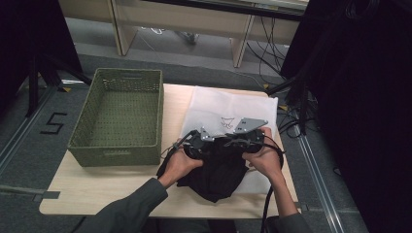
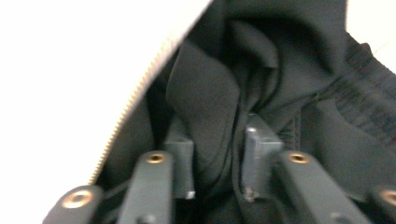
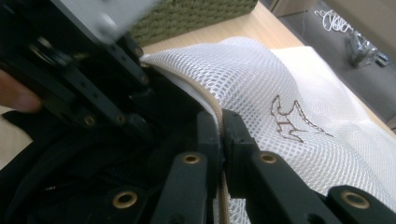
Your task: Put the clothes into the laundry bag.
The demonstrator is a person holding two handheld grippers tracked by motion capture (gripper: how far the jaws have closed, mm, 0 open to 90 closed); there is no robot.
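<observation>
Pale wood forms the tabletop (image 1: 111, 187), which stands on a grey floor with desk legs and loose cables behind it. On the table's left part sits a green woven plastic basket (image 1: 119, 116), rectangular and open at the top. Just to its right lies a white mesh laundry bag (image 1: 218, 104) with a small brown embroidered outline (image 3: 292, 120) and a pale zip along its opening (image 2: 128, 109).

At the bag's near edge lies a bunched black fabric garment (image 1: 218, 177), partly inside the bag's mouth and partly spilling onto the wood toward me. Both my hands meet there, close together.

My left gripper (image 2: 215, 158) reaches into the bag's opening. Its jaws stand narrowly apart with a thick fold of the black garment pinched between their pads, the zip edge running beside them on the left.

My right gripper (image 3: 220, 135) has its jaws pressed together on the bag's zipped rim, clamping the mesh edge. Black cloth lies just beside them, and my left gripper's dark body sits close above.
</observation>
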